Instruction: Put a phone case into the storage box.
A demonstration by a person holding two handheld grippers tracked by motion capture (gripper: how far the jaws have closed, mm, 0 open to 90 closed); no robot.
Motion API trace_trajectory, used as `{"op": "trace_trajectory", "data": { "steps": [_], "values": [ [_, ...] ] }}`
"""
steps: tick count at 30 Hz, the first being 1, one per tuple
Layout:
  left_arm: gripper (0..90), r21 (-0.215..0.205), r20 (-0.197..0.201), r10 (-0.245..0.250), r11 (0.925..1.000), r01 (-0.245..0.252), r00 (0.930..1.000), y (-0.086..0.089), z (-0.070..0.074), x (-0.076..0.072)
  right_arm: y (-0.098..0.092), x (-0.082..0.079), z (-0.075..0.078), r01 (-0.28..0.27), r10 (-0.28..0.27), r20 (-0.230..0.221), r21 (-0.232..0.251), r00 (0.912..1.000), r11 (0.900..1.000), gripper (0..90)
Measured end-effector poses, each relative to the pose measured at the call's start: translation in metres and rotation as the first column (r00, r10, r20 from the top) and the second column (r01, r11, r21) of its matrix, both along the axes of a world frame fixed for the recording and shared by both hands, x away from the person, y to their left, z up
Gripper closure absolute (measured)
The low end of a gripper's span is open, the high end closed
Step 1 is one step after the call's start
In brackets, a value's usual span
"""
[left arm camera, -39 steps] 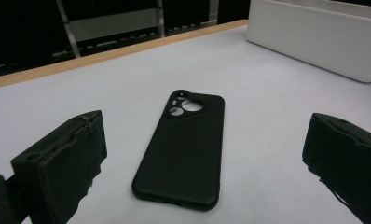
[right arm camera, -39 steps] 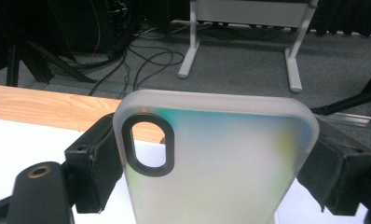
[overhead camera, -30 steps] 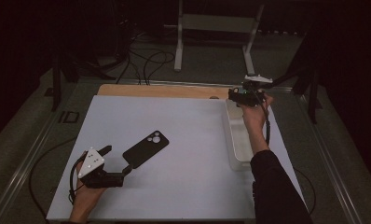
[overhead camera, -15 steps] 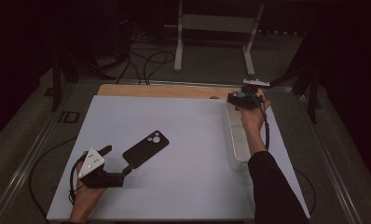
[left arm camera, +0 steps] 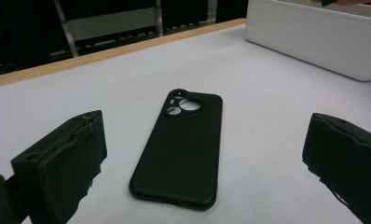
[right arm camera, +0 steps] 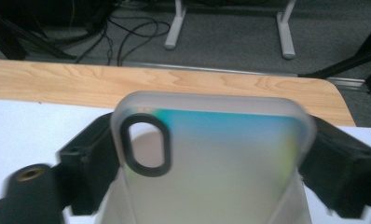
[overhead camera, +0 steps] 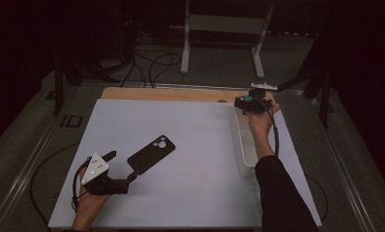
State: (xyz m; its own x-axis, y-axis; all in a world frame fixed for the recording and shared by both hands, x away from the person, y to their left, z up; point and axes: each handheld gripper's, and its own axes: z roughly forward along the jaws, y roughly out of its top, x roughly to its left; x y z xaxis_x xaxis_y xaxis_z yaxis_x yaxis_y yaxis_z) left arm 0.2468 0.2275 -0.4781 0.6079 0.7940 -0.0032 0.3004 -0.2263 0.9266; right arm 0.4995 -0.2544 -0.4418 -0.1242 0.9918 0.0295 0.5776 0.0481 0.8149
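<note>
A black phone case (overhead camera: pixel 152 153) lies camera-cutout up on the white table mat (overhead camera: pixel 190 121). My left gripper (overhead camera: pixel 122 164) rests on the mat just behind the case's near end, open, with the case (left arm camera: pixel 183 144) ahead of its two pads and untouched. My right gripper (overhead camera: pixel 244 102) hovers over the far end of a white bin (overhead camera: pixel 243 147). It grips a frosted translucent phone case (right arm camera: pixel 221 154) with a blue-green sheen by its two long sides. Its jaws have just been opening slightly, and the case still sits between them, touching both.
The long white bin (left arm camera: pixel 314 42) stands along the mat's right side. A strip of bare wooden tabletop (overhead camera: pixel 171 94) runs behind the mat. Beyond the table are cables (overhead camera: pixel 152 63) on the floor and a metal stand (overhead camera: pixel 224 24).
The right hand has shifted a little farther from me with the translucent case. The left gripper and the black case have stayed put.
</note>
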Motion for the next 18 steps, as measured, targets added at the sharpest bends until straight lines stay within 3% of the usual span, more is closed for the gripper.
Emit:
{"op": "trace_trajectory", "data": {
  "steps": [10,18],
  "values": [
    [0.2,0.000,-0.001,0.000,1.0000,0.000,1.0000,0.000,0.000,0.000,-0.005,-0.002,0.007,0.023,-0.023,0.036,-0.003,0.9991,1.000,8.9],
    [0.2,0.002,-0.001,-0.001,1.0000,0.001,1.0000,-0.001,0.000,0.000,-0.006,-0.004,0.010,0.007,-0.007,0.048,0.010,0.9988,1.000,8.9]
  ]
}}
